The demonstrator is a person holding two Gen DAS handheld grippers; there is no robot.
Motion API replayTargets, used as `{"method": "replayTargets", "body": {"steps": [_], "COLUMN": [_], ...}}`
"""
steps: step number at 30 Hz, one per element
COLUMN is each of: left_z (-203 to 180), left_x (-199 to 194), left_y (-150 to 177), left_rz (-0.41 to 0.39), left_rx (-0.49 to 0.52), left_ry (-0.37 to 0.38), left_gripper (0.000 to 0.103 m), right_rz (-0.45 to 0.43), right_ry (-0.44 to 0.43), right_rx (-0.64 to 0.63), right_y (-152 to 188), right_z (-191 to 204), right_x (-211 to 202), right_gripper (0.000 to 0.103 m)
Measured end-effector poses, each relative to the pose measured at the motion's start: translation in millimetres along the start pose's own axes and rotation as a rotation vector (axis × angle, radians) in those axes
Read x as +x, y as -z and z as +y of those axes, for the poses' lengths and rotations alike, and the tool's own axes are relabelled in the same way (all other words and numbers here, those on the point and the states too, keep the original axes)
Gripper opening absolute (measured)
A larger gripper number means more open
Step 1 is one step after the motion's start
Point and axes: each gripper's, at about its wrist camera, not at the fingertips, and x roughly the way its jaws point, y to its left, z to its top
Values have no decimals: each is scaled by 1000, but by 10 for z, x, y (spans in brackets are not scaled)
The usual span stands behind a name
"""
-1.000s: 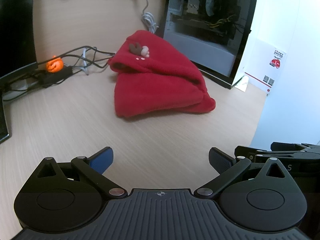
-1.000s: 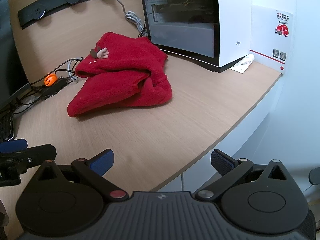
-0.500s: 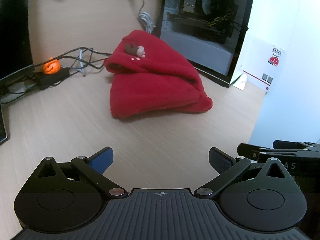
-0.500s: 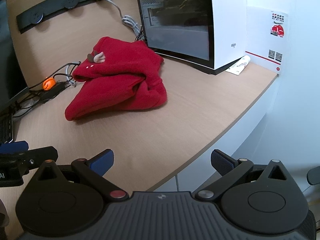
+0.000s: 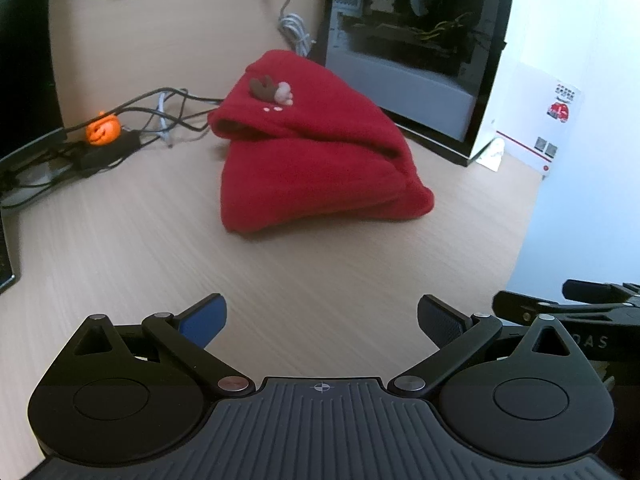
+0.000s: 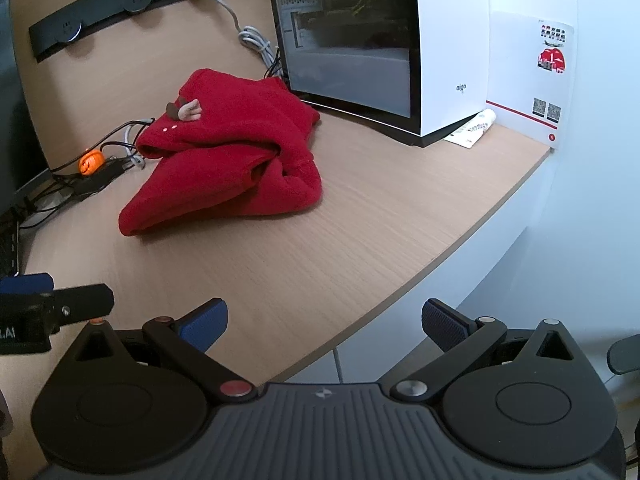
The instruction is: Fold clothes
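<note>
A red fleece garment lies folded in a bundle on the wooden desk, with a small brown and pink reindeer patch on top. In the right wrist view the same garment sits at centre left. My left gripper is open and held well short of the garment, with nothing between its fingers. My right gripper is also open and empty, hovering over the desk's front edge. The left gripper's blue fingertip shows at the left of the right wrist view.
A glass-sided computer case stands behind the garment on the right. Cables and a small orange pumpkin figure lie at the back left. A socket strip runs along the back panel. A white wall borders the desk on the right.
Both grippers have drifted slightly; the garment sits a little lower and more central in the left wrist view. The garment itself has not moved. Both grippers stay open.
</note>
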Motion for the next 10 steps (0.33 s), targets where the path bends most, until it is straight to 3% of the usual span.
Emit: {"method": "replayTargets", "body": {"steps": [10], "left_z": [33], "left_x": [156], "left_y": [-85], "left_rz": [5], "left_rx": [-8], "left_ry": [-11], "left_gripper": [103], "right_rz": [22], "right_ry": [-4], "right_rx": [-9], "right_y": [-59], "right_z": [-69], "right_x": [138], "right_gripper": [103]}}
